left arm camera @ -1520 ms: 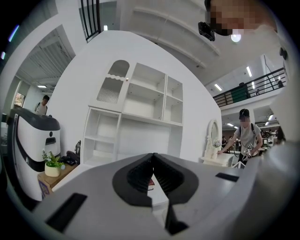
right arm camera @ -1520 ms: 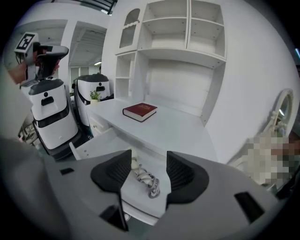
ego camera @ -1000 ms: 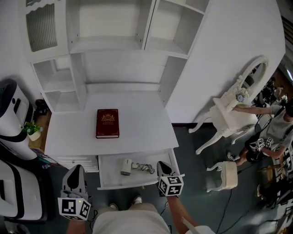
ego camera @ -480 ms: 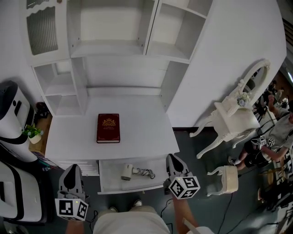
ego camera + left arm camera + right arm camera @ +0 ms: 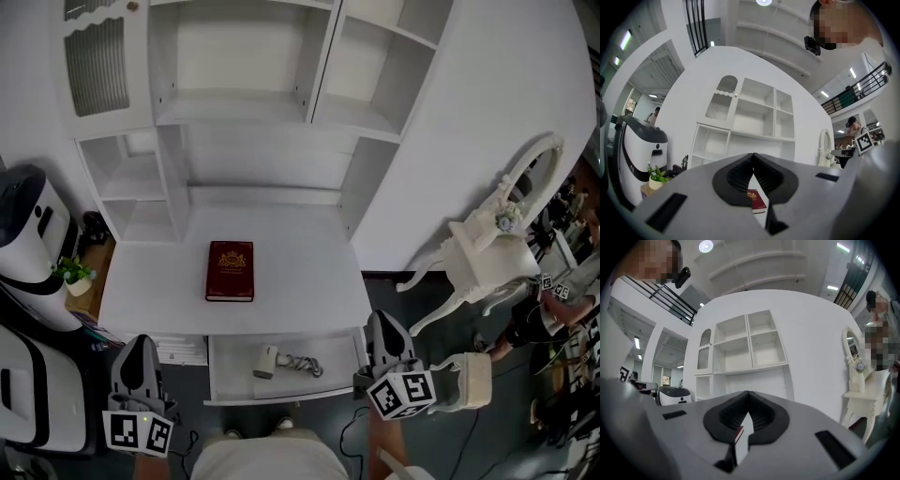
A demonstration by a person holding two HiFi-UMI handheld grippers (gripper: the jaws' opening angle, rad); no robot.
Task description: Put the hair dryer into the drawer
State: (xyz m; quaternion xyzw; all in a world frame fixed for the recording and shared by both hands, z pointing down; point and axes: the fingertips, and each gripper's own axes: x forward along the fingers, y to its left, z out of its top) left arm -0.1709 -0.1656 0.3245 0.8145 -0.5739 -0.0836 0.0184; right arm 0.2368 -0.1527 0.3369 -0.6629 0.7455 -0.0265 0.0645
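The white hair dryer lies with its coiled cord in the open white drawer under the desk top. My right gripper hangs just right of the drawer's right end, jaws shut and empty. At the drawer's left my left gripper hovers, also shut with nothing held. Both gripper views look level at the white shelf unit; the tips of my left gripper and of my right gripper meet, and the red book shows through the gap below the tips.
A red book lies on the white desk below the shelf unit. A white and black machine and a small plant stand at the left. A white dressing table and stool are at the right, with people beyond.
My right gripper has risen and drawn back from the drawer's front right corner to its right side. The left gripper rose a little. The hair dryer stays in the drawer.
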